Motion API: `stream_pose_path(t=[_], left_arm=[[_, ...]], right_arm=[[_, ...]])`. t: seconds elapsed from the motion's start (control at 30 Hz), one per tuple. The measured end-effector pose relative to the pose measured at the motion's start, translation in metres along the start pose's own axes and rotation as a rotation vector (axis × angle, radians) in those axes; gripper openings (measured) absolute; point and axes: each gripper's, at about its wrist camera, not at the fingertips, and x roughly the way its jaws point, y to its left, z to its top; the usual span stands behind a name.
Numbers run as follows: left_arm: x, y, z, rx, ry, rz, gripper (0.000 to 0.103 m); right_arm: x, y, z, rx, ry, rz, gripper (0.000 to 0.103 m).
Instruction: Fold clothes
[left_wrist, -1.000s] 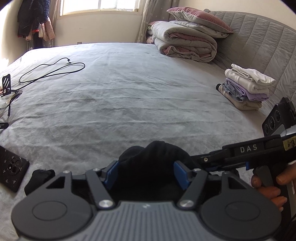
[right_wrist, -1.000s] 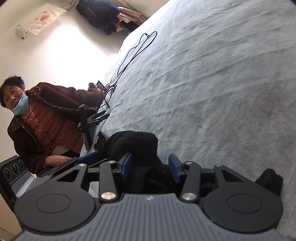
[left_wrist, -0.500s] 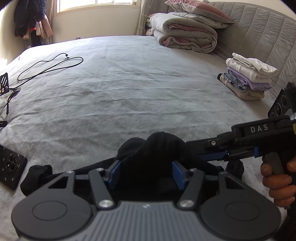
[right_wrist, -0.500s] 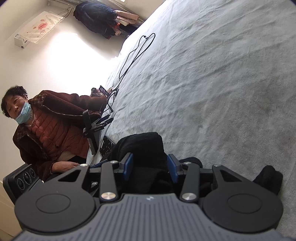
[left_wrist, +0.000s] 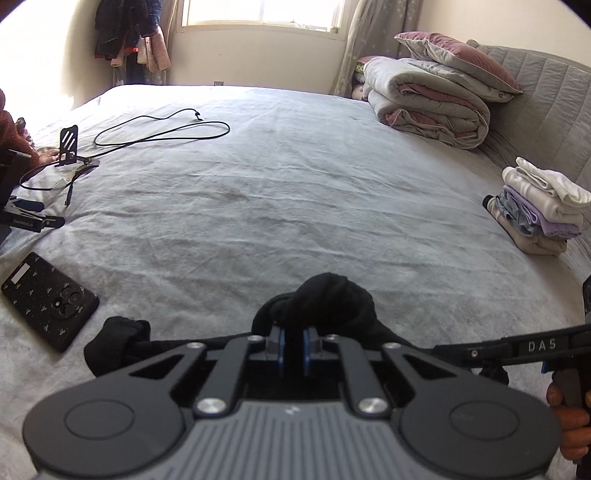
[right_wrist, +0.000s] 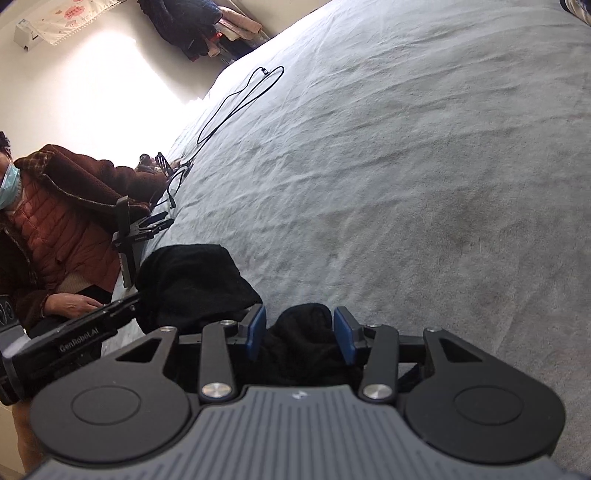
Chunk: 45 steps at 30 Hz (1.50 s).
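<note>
Left gripper (left_wrist: 291, 345) angles down at the bed (left_wrist: 295, 192), jaws closing, pinching the black garment (left_wrist: 325, 299). Right gripper (right_wrist: 300, 334) tilts down too, jaws apart around another black bunch.

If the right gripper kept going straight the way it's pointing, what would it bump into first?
The black garment. It already bulges up between the right gripper's blue fingers, right in its path. Past that bump, only the grey bedcover seems to lie ahead, though depth is hard to judge.
</note>
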Motion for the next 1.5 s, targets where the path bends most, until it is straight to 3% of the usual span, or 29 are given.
stream_pose_path(t=[0.03, 0.1, 0.17, 0.4, 0.57, 0.77, 0.9, 1.03, 1.13, 1.2, 1.37, 1.5], left_arm=[[-0.003, 0.002, 0.000, -0.005, -0.006, 0.004, 0.009], [-0.011, 0.006, -0.002, -0.004, -0.016, 0.009, 0.009], [-0.017, 0.011, -0.004, -0.001, -0.021, 0.011, 0.009], [-0.037, 0.033, -0.025, 0.005, 0.005, -0.009, 0.009], [-0.040, 0.045, -0.048, 0.034, 0.085, -0.056, 0.009], [-0.033, 0.041, -0.069, 0.194, 0.209, -0.087, 0.011], [-0.038, 0.039, -0.071, 0.270, 0.219, -0.121, 0.018], [-0.046, 0.047, -0.062, 0.226, 0.182, -0.180, 0.040], [-0.051, 0.055, -0.051, 0.149, 0.130, -0.219, 0.045], [-0.051, 0.057, -0.045, 0.094, 0.100, -0.247, 0.048], [-0.036, 0.042, -0.034, 0.041, 0.070, -0.237, 0.051], [-0.023, 0.020, -0.028, 0.089, 0.064, -0.166, 0.051]], right_arm=[[0.002, 0.001, -0.002, -0.011, 0.005, -0.009, 0.041], [0.007, 0.003, -0.006, -0.032, 0.019, -0.034, 0.013], [0.006, 0.003, -0.010, -0.033, 0.005, -0.061, 0.008], [-0.036, 0.009, -0.009, -0.098, -0.159, -0.089, 0.006], [-0.054, 0.003, -0.011, -0.106, -0.205, -0.105, 0.005], [-0.052, -0.007, -0.019, -0.123, -0.164, -0.145, 0.005], [-0.047, -0.012, -0.023, -0.123, -0.115, -0.151, 0.005], [-0.049, -0.012, -0.023, -0.112, -0.111, -0.123, 0.016], [-0.052, -0.015, -0.018, -0.081, -0.114, -0.076, 0.018], [-0.051, -0.015, -0.014, -0.054, -0.116, -0.041, 0.040], [-0.032, -0.001, -0.011, -0.070, -0.079, -0.008, 0.040], [-0.015, 0.006, -0.011, -0.104, -0.044, -0.092, 0.040]])
